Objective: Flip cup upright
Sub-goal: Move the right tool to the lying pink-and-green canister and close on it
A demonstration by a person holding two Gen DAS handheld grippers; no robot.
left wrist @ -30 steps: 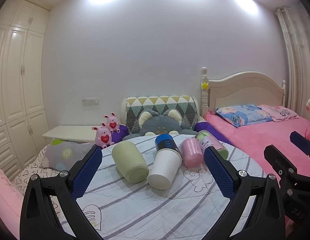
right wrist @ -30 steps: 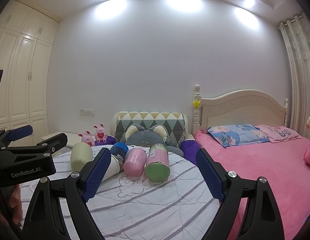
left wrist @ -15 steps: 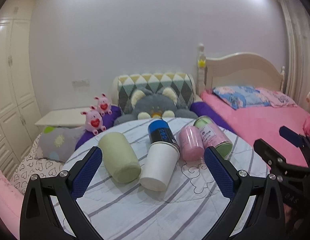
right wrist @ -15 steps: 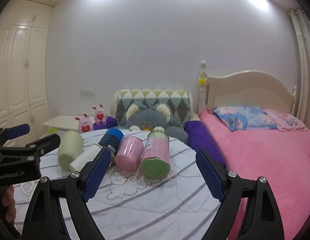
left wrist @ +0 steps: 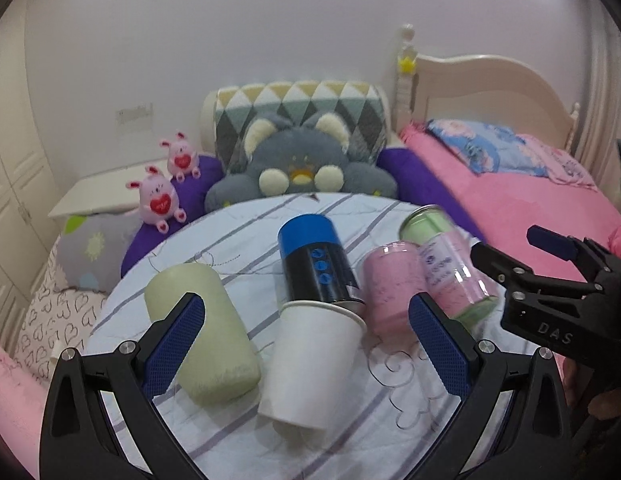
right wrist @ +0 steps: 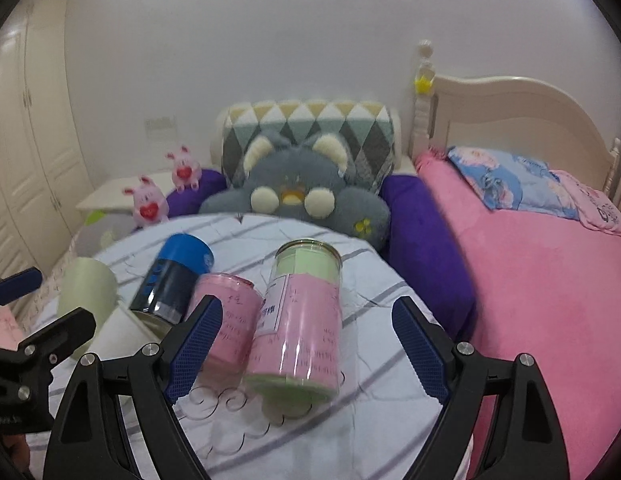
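On a round table (left wrist: 350, 432) draped in striped cotton, we see five cylinders lying sideways: a clear pink-labelled jar (right wrist: 298, 320), a matte green cup (left wrist: 202, 340), a white paper cup (left wrist: 310, 364), a blue-black can (left wrist: 316, 266) and a pink tumbler (left wrist: 392, 290). Both our left gripper (left wrist: 306, 344) and right gripper (right wrist: 306, 352) hover spread wide, holding nothing.

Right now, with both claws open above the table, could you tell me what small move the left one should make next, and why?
Probably ease the left claw forward and down around the white paper cup: the cup lies on its side, centred between the open jaws but not yet between the pads.
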